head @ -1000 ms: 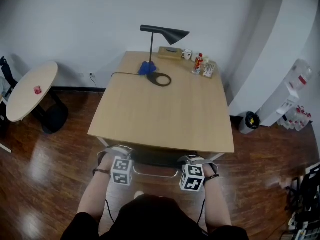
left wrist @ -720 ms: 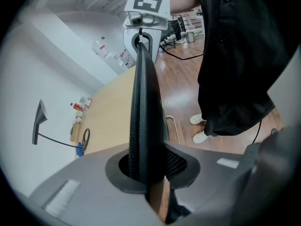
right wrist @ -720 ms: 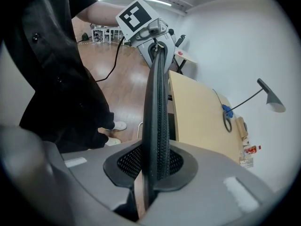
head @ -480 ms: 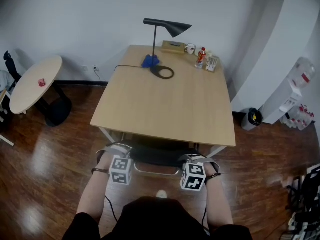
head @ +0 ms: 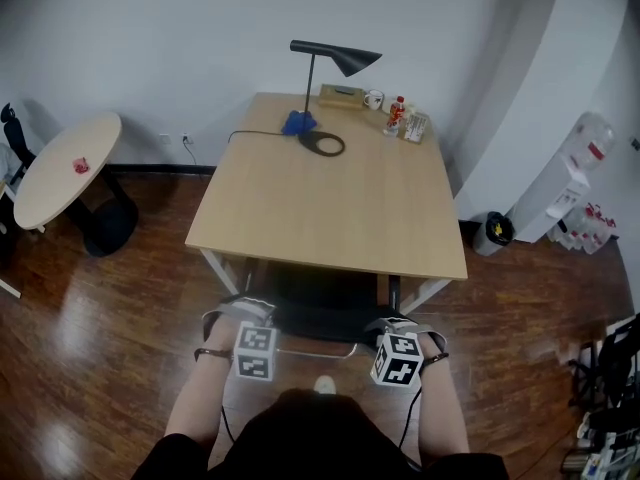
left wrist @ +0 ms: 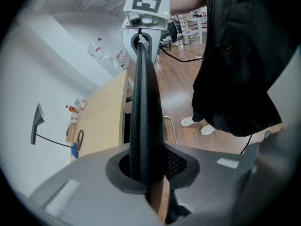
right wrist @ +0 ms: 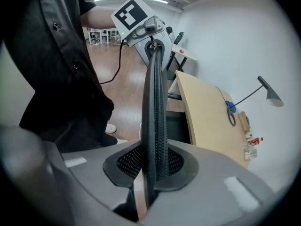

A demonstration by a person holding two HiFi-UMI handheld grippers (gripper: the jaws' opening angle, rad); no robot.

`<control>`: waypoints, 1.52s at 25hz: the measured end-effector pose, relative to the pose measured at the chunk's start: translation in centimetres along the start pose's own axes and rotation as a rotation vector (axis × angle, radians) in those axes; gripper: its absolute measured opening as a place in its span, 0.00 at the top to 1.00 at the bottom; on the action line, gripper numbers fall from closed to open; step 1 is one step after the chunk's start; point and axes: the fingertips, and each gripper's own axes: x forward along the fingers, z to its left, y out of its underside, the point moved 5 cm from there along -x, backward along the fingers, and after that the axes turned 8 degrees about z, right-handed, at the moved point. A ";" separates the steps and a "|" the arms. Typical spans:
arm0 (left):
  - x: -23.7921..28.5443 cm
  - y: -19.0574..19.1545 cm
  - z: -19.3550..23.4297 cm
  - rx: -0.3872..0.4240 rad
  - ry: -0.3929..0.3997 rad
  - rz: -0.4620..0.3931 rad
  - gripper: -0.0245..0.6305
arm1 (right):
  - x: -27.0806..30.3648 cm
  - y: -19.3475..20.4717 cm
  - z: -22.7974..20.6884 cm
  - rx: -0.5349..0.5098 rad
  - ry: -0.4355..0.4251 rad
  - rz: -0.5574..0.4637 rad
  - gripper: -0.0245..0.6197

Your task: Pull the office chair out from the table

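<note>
The black office chair stands at the near edge of the wooden table, its seat partly out from under the top. My left gripper is shut on the left end of the mesh backrest's top edge, which runs between its jaws. My right gripper grips the right end of the same edge, its jaws opening slightly while the pads still press on the mesh. Each gripper view shows the other gripper at the far end of the backrest.
A black desk lamp, a mug, a bottle and a box stand at the table's far side. A round side table is at left, a small bin and a water dispenser at right. The person stands close behind the chair.
Both grippers have moved back toward the person with the backrest. The chair has rolled out, and more of its seat shows beyond the table's near edge.
</note>
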 end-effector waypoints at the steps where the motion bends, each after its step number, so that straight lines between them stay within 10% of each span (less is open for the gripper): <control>1: -0.2 -0.2 -0.4 -0.002 0.001 0.000 0.87 | -0.1 0.1 0.4 0.001 -0.003 0.001 0.85; 38: -7.7 -2.5 -15.6 0.028 0.025 -0.024 0.87 | -4.5 -0.9 17.1 0.047 -0.005 0.009 0.83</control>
